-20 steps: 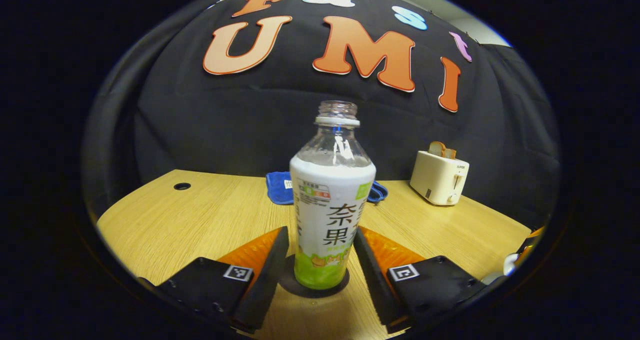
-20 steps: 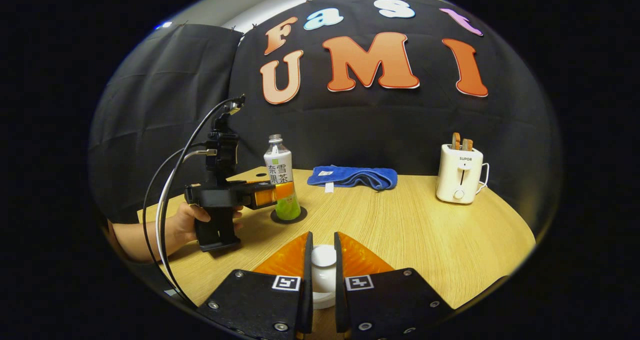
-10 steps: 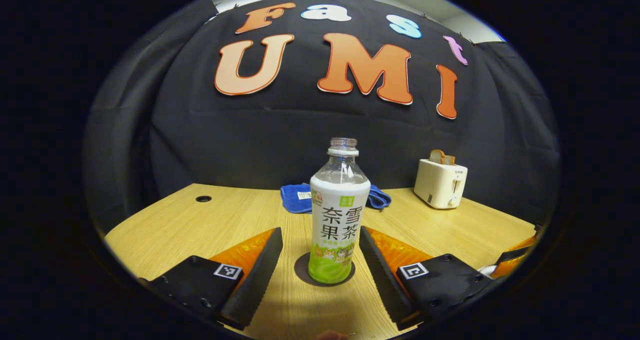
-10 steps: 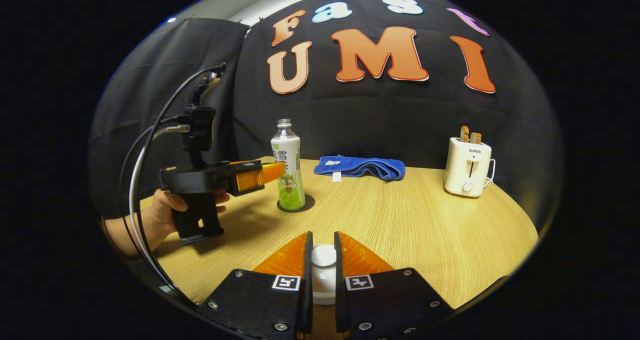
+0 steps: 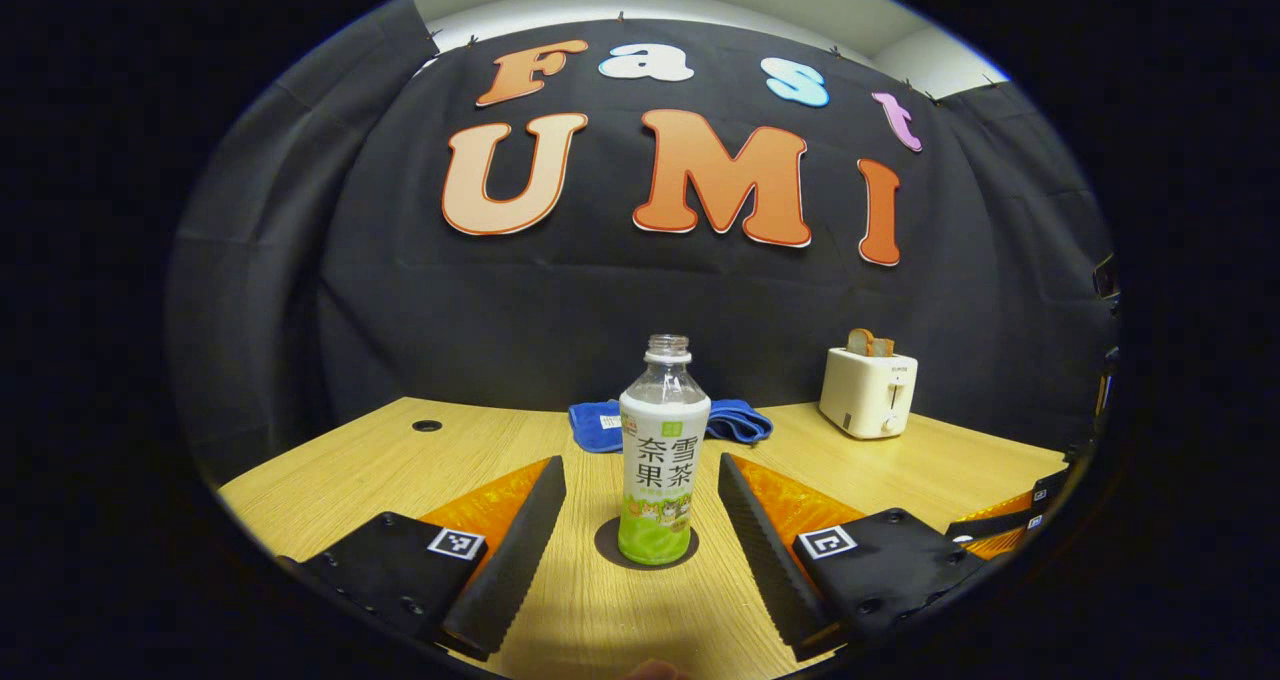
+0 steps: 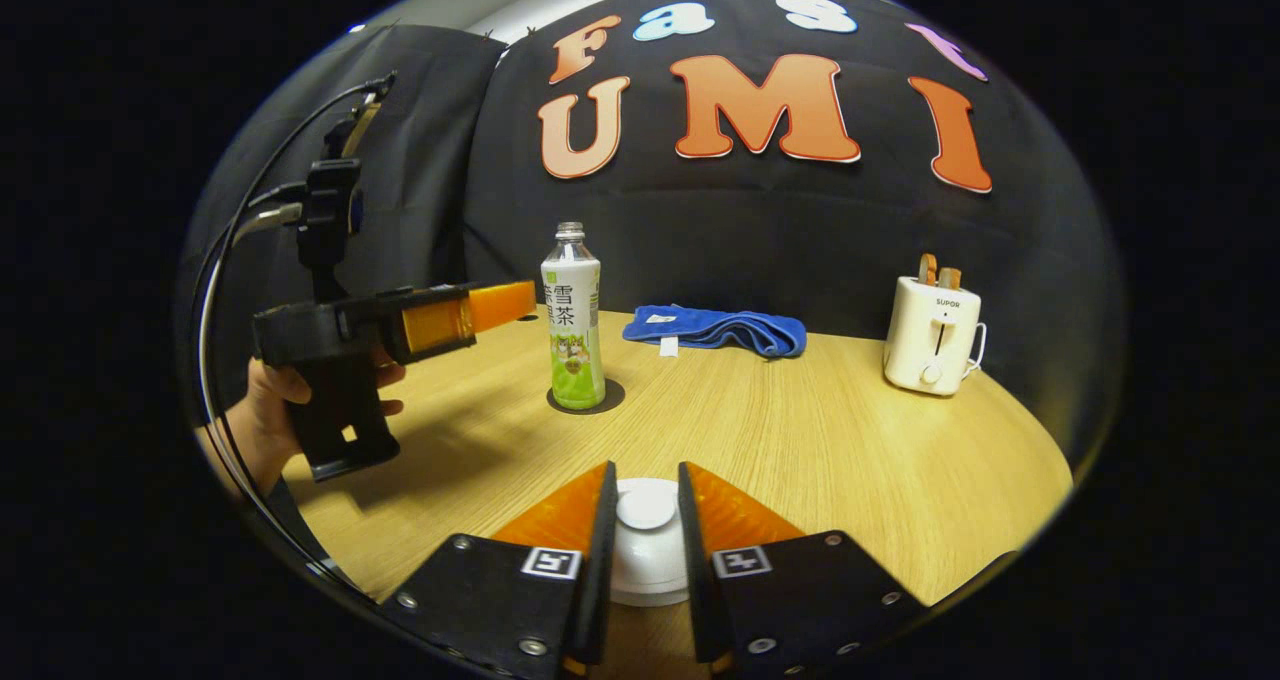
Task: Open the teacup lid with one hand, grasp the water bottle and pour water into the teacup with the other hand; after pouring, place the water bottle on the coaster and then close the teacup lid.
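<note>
A: Left gripper (image 5: 640, 505) has backed off the clear plastic water bottle with the white-and-green label (image 5: 662, 460), jaws wide apart. Bottle's now standing free on the dark round coaster (image 5: 646, 545), centre frame, looks empty up top.

B: So only 1 step left. Right gripper (image 6: 645, 520) is clamped on the white teacup lid (image 6: 646, 508), bottom centre; can't see inside the cup.

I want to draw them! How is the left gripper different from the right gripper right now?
The left gripper is wide open, with the water bottle standing free on its coaster between the fingers. The right gripper is nearly closed around the teacup lid's knob. In the right gripper view, the left gripper is held up off the table; the right one sits low over the cup. Both point towards the booth's back wall.
</note>
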